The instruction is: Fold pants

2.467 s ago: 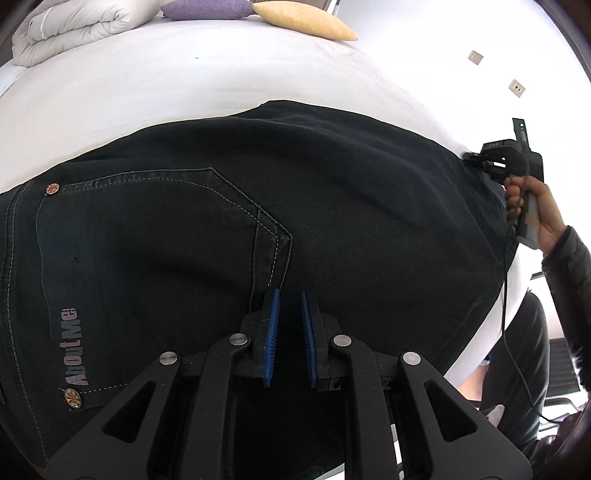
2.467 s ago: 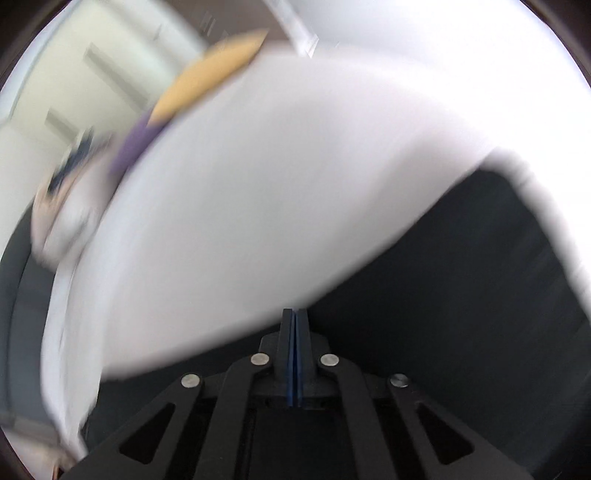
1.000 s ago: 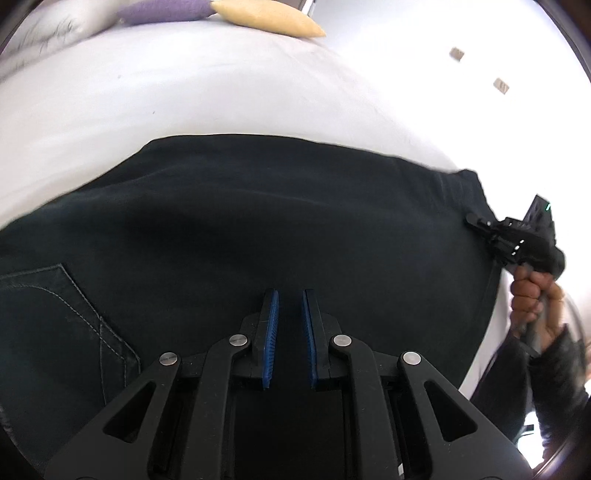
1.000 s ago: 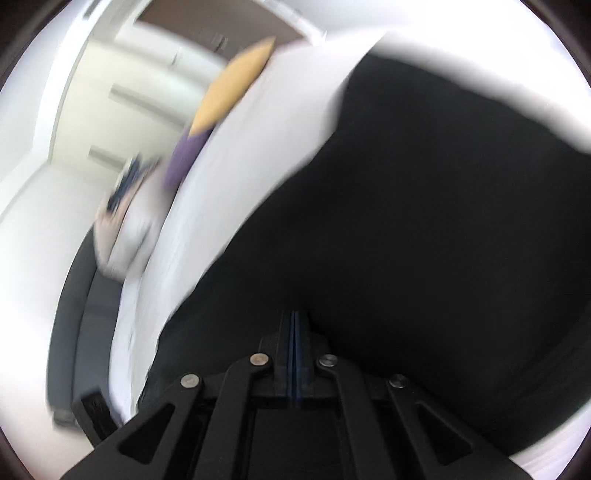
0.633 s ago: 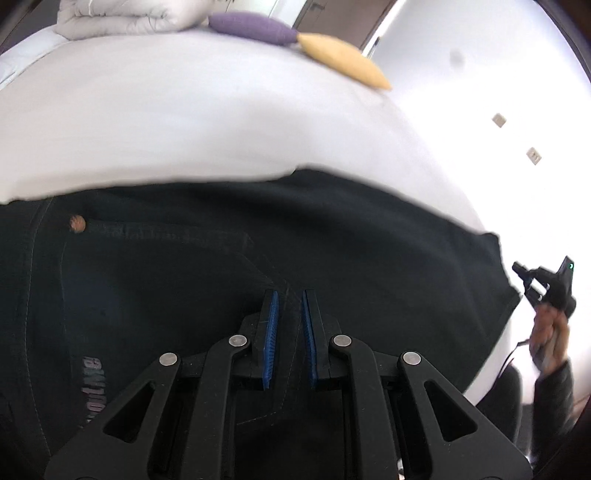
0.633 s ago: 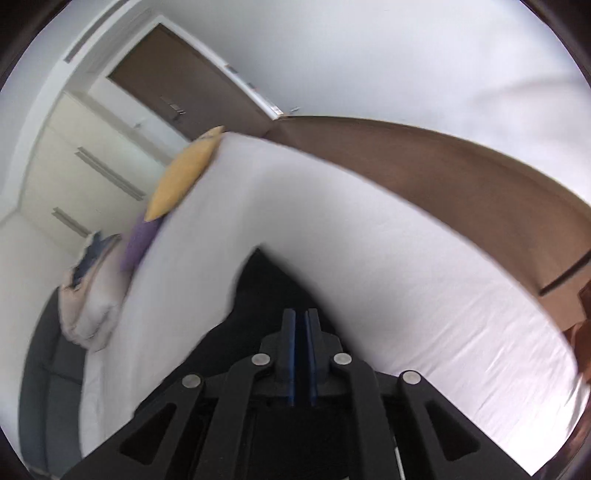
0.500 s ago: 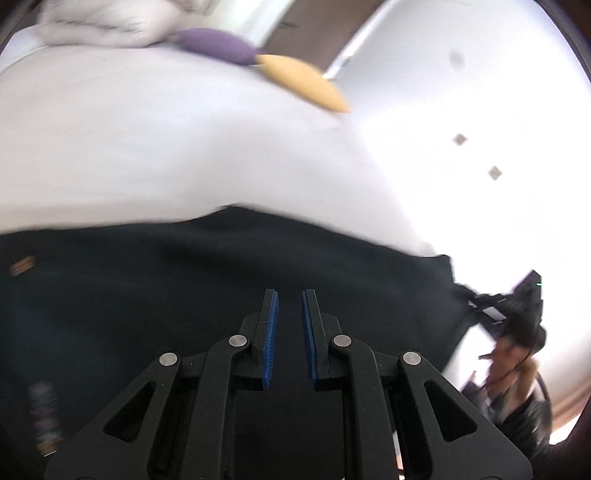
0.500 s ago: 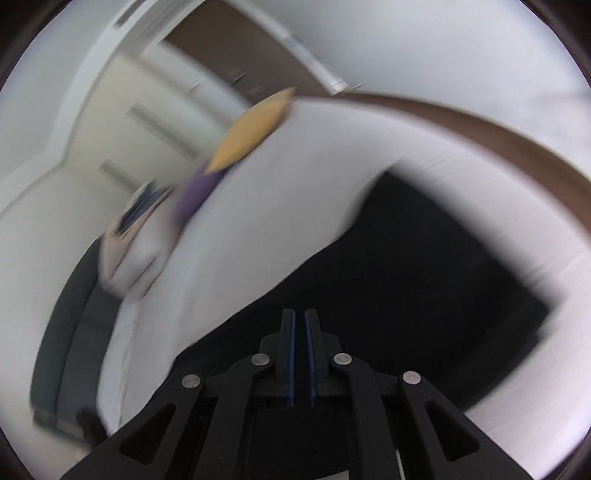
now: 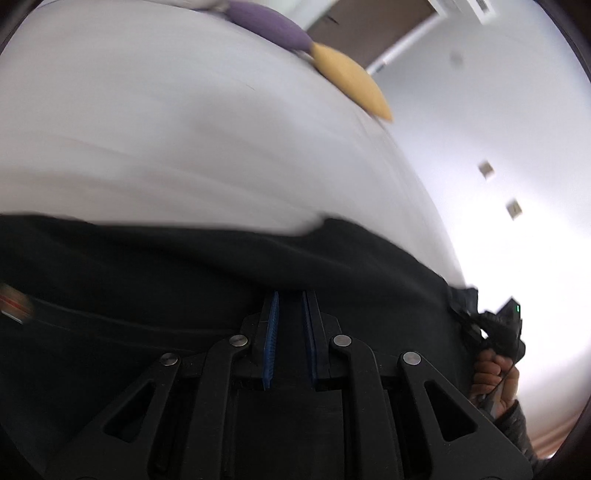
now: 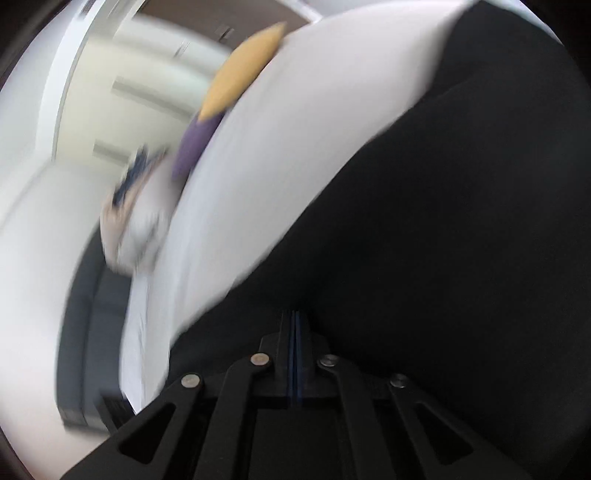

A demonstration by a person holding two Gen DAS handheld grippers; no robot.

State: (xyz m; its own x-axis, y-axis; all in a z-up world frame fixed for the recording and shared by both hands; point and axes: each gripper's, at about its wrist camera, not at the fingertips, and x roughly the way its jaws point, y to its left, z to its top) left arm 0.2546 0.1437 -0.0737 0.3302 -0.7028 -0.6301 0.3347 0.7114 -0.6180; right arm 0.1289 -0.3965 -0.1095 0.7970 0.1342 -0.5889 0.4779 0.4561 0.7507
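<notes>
The black pants [image 9: 184, 280] lie across a white bed [image 9: 184, 147], blurred by motion. My left gripper [image 9: 290, 299] sits low over the fabric with its blue pads a small gap apart and nothing seen between them. My right gripper [image 9: 476, 325] shows at the pants' right end, held by a hand. In the right wrist view the right gripper [image 10: 295, 317] has its pads pressed together at the edge of the pants [image 10: 443, 240]; whether cloth is pinched is hidden.
A yellow pillow [image 9: 351, 85] and a purple pillow [image 9: 269, 26] lie at the far end of the bed, also in the right wrist view [image 10: 240, 70]. A folded white duvet [image 10: 136, 229] and a dark sofa [image 10: 85, 314] stand beyond the bed [image 10: 295, 147].
Both grippers have swung quickly; the views are blurred. The right gripper's pads went from slightly apart to pressed together. The pants' far edge now sits lower in the left view.
</notes>
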